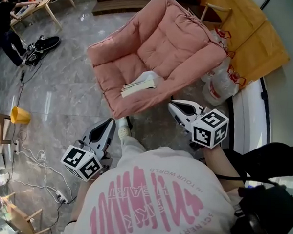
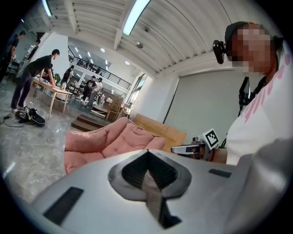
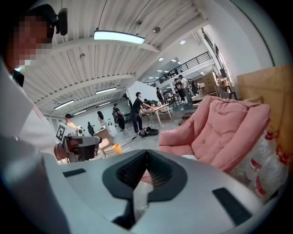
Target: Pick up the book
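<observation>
Grey plastic shells the left gripper (image 1: 110, 123), whose two jaws are pressed together on nothing. The right gripper (image 1: 173, 107) is the same, its ribbed black pads meeting in a point. Each carries one cube of black-and-white square markers, two cubes in all. Both grippers aim at the single pink armchair (image 1: 162, 44), thickly padded and quilted into soft squares. One book (image 1: 141, 83) lies flat on the seat cushion near the front edge, pale-covered, its page edges showing. It is clear of both grippers, beyond the gap between them. The person (image 1: 157, 198) holding the grippers wears a white shirt with pink print. The floor (image 1: 65, 85) is glossy grey marbled stone. One yellow cup (image 1: 19, 115) lies on it to the left, near white cables. Crinkled clear plastic bags (image 1: 221, 84) lie at the chair's right side, against a mustard-brown padded surface (image 1: 258, 41).
</observation>
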The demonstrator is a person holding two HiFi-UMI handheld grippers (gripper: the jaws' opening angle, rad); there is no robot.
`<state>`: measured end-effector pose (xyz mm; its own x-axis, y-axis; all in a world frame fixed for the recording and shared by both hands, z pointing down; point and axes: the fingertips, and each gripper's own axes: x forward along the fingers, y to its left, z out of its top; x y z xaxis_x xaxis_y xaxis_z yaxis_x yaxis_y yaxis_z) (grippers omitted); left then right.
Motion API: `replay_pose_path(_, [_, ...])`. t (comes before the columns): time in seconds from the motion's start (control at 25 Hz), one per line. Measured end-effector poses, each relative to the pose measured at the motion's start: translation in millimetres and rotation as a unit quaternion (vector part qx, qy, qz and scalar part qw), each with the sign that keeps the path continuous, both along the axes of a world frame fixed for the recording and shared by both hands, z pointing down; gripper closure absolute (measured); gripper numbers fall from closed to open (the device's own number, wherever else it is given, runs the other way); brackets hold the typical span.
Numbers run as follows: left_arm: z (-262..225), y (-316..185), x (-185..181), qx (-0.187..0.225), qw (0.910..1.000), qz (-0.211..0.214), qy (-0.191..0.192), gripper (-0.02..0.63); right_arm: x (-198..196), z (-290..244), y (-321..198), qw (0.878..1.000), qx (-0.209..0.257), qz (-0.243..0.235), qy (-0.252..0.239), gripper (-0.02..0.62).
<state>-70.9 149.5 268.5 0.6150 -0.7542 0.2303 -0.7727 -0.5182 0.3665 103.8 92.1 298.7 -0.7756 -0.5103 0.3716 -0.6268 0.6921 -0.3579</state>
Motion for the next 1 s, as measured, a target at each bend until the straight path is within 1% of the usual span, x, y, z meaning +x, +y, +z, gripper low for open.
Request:
replay_pose_path(0.16, [-6.9,-28.9,-3.2,0.009,0.9997,0.021,0.004,0.598,-0.6,-3.4,-16.4,1.000,-0.001,0.020,0.001,0.584])
replay_pose_path(0.36, [-4.8,-60.5,-12.0,0.002,0.9989,0.046,-0.001,0.598,-10.4,1.5,-36.4,0.999,-0.008,0.039,0.000,0.584])
replay_pose_path(0.56, [-14.2,-94.2,-21.4,0.003,0.9976,0.069,-0.002,0.597,-13.3,0.2,-60.0,0.998,-0.014,0.063,0.005,0.584])
replay_pose_path(0.84, [-18.8,-144.1,-44.8,-0.006,0.9958,0.091,-0.013,0.598,-18.7,4.3,-96.9,0.994,-0.020,0.101,0.020,0.584])
replay_pose_path(1.0, [-19.3,-169.7,-54.4,0.001,0.9911,0.129,-0.032,0.597,-21.9,9.1,-115.7,0.989,-0.027,0.141,0.020,0.584])
